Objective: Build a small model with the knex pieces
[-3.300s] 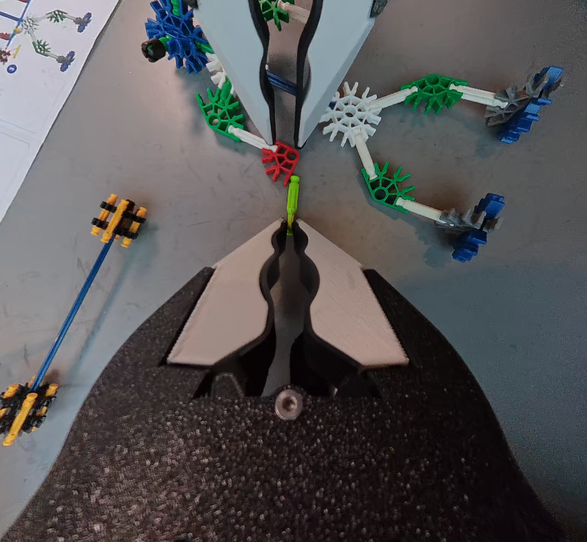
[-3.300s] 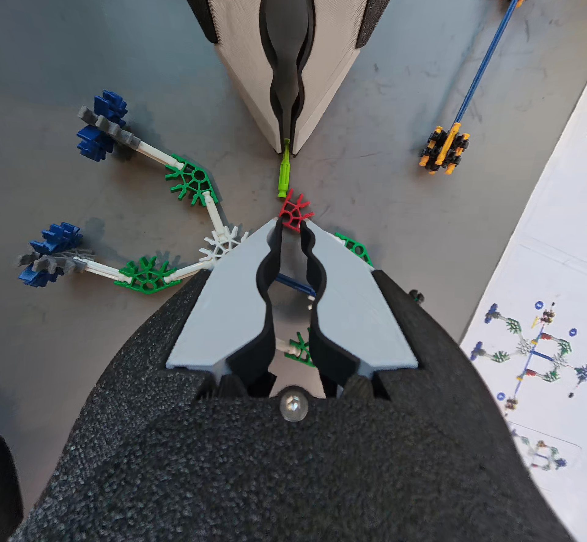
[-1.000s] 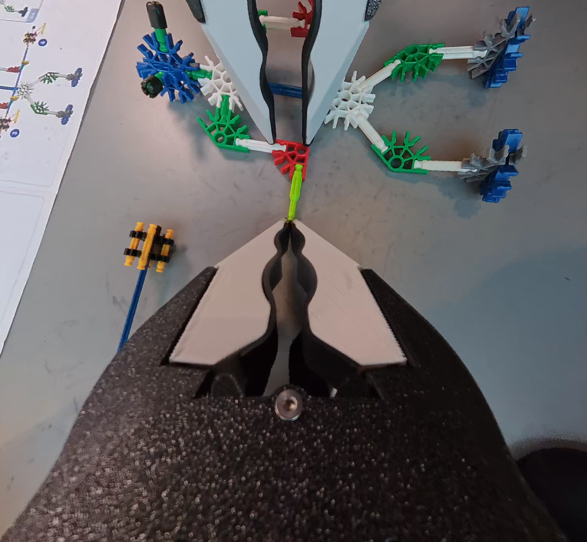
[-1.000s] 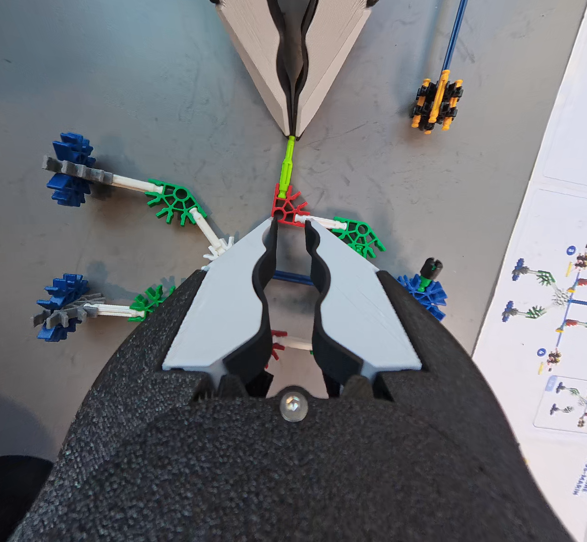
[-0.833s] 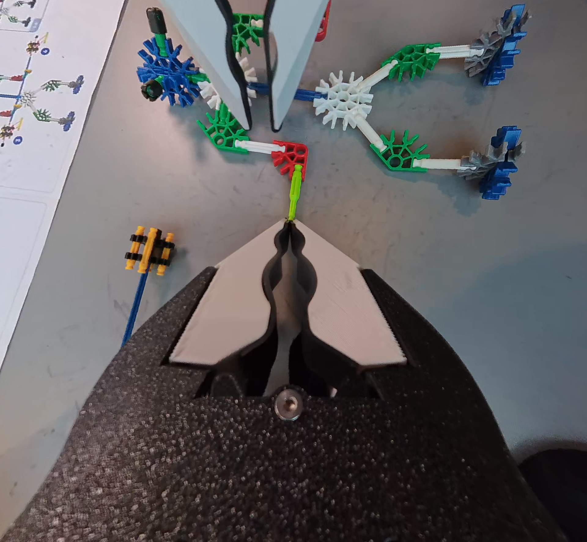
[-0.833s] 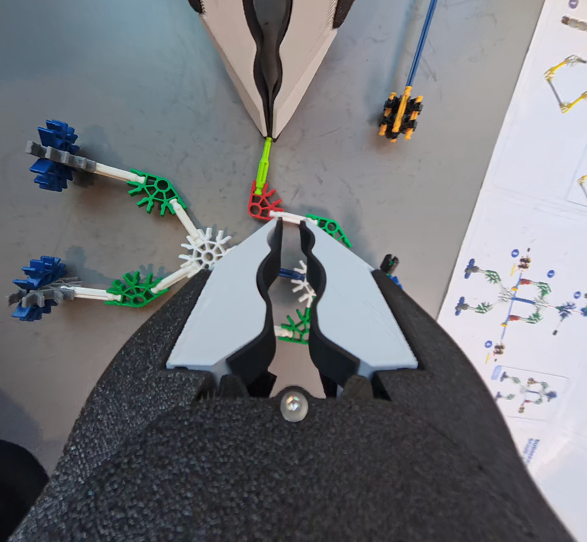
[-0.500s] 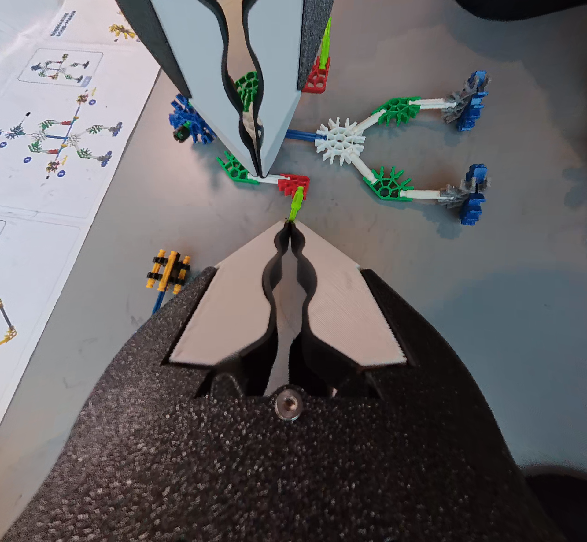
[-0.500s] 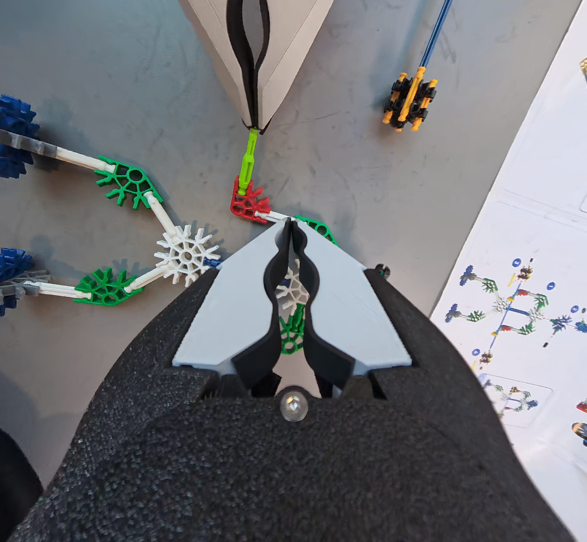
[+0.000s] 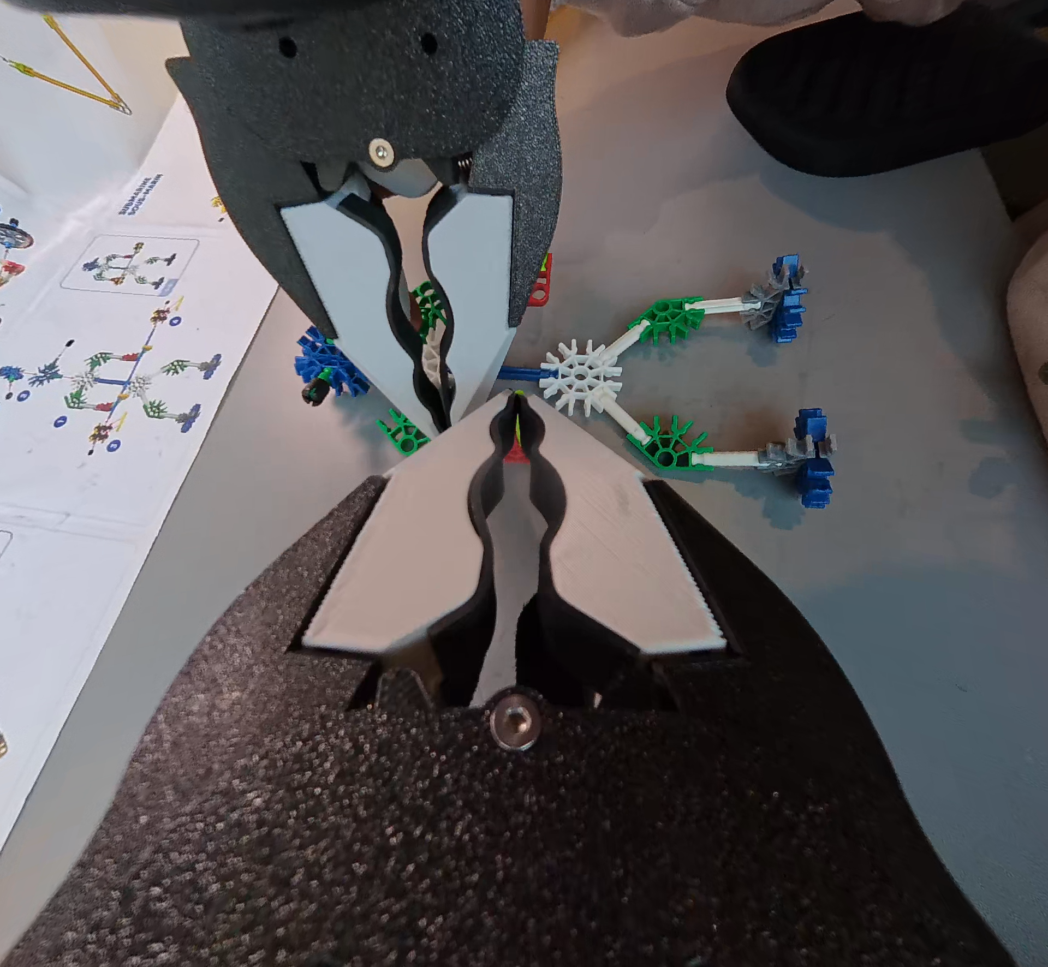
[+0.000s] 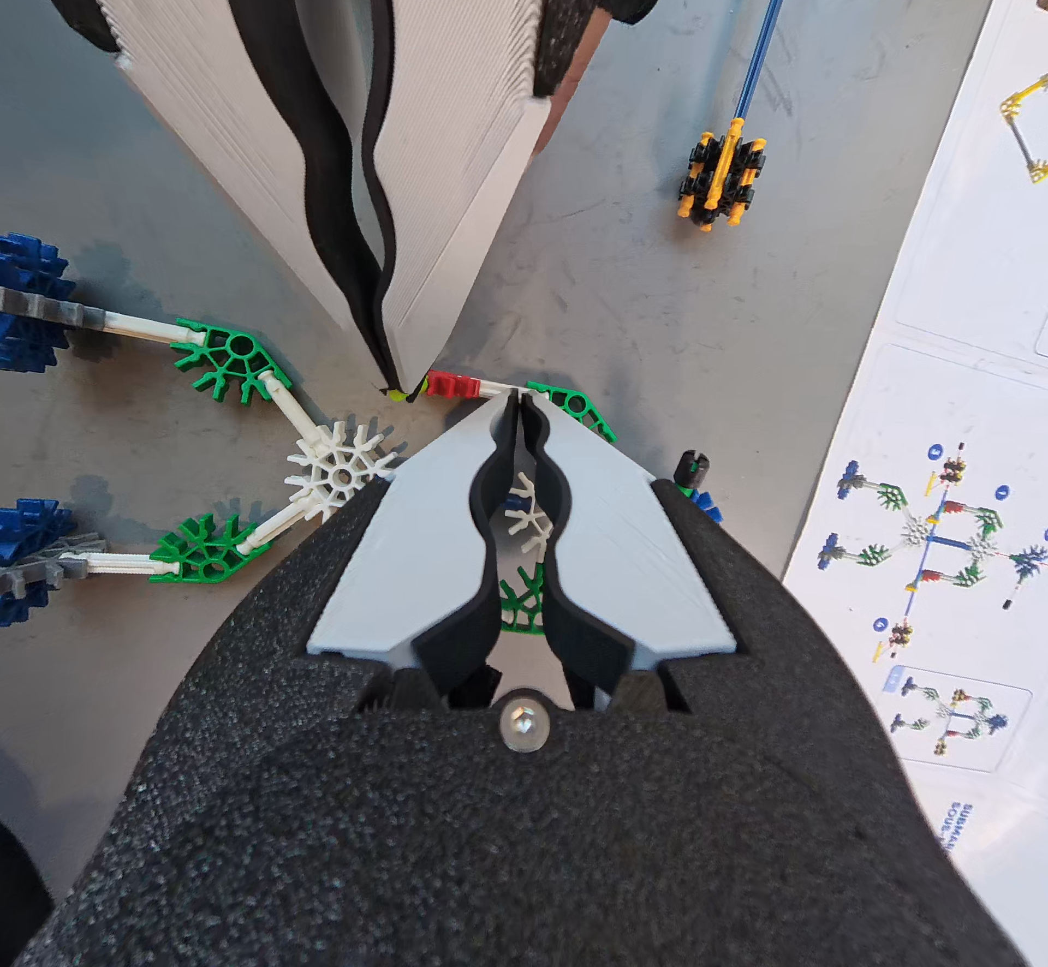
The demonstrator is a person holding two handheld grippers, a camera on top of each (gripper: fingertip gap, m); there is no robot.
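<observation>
We pinch lime rod (image 10: 400,393) in left gripper (image 9: 515,400) at red connector (image 10: 452,385); right gripper (image 10: 519,399) clamps white rod (image 10: 498,387) beside it.

A grey, scuffed tabletop (image 10: 624,271) is seen throughout, lit evenly with soft shadows. A white printed instruction sheet (image 9: 85,458) is laid along one edge.

Both wrist views: steep, close, seemingly opposed | shared: white connector (image 9: 579,377) (plus table (image 10: 612,282))
</observation>
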